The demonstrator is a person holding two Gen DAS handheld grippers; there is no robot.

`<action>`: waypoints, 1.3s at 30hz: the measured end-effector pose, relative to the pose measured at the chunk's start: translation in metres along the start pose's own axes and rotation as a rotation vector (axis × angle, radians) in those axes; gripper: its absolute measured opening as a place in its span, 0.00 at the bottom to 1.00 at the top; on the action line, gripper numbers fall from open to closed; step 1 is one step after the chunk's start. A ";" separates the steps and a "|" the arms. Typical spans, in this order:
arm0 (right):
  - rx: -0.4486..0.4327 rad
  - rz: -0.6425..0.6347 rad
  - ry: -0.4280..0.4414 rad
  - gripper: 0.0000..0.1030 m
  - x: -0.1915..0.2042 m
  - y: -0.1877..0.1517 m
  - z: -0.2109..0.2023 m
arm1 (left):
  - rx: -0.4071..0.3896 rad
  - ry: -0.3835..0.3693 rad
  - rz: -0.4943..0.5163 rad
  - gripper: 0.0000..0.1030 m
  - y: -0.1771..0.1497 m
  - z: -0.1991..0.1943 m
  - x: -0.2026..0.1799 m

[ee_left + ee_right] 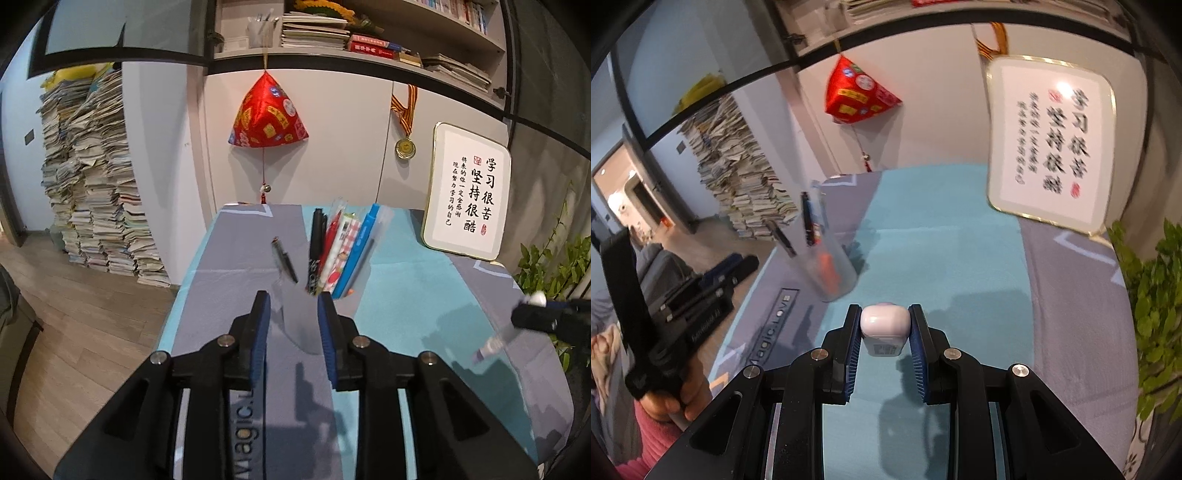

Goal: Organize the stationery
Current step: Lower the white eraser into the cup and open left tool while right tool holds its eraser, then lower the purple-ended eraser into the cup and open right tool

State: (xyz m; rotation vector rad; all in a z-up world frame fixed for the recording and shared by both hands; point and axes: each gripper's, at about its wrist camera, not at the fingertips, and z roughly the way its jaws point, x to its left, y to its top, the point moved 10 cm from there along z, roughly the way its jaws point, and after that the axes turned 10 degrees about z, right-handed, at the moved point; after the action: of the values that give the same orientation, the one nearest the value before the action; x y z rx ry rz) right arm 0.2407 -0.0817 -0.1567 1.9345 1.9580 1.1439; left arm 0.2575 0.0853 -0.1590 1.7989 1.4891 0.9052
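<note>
A clear plastic cup [314,325] full of pens, markers and a blue ruler [343,251] sits between the blue pads of my left gripper [293,299], which is shut on it. The cup also shows in the right wrist view [831,266], tilted, with the left gripper [701,288] at its left. My right gripper [884,314] is shut on a small white correction-tape dispenser [884,328] and holds it above the teal and grey cloth [942,240]. In the left wrist view the right gripper [532,314] shows at the far right edge.
A framed calligraphy sign [467,192] leans at the back right of the table. A green plant [1156,314] stands at the right edge. A red ornament [267,114] hangs on the wall behind. Tall stacks of papers [96,177] stand on the floor at left.
</note>
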 end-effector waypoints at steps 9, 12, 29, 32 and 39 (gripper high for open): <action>-0.040 -0.118 0.026 0.26 0.062 0.020 0.002 | 0.019 0.024 -0.058 0.26 -0.035 -0.015 0.027; -0.047 -0.137 0.039 0.26 0.081 0.031 0.009 | 0.029 0.038 -0.078 0.26 -0.045 -0.018 0.035; -0.030 -0.200 -0.037 0.26 0.124 0.057 0.066 | 0.054 0.052 -0.093 0.29 -0.065 -0.021 0.050; -0.010 -0.196 -0.056 0.26 0.120 0.054 0.076 | 0.057 0.041 -0.086 0.29 -0.065 -0.018 0.046; 0.031 -0.187 -0.078 0.26 0.115 0.047 0.093 | 0.072 0.016 -0.072 0.29 -0.066 -0.010 0.038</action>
State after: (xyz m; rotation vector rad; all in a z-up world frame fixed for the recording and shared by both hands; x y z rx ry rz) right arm 0.3166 0.0533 -0.1483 1.7382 2.0751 0.9804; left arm 0.2168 0.1339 -0.2028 1.7804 1.6047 0.8421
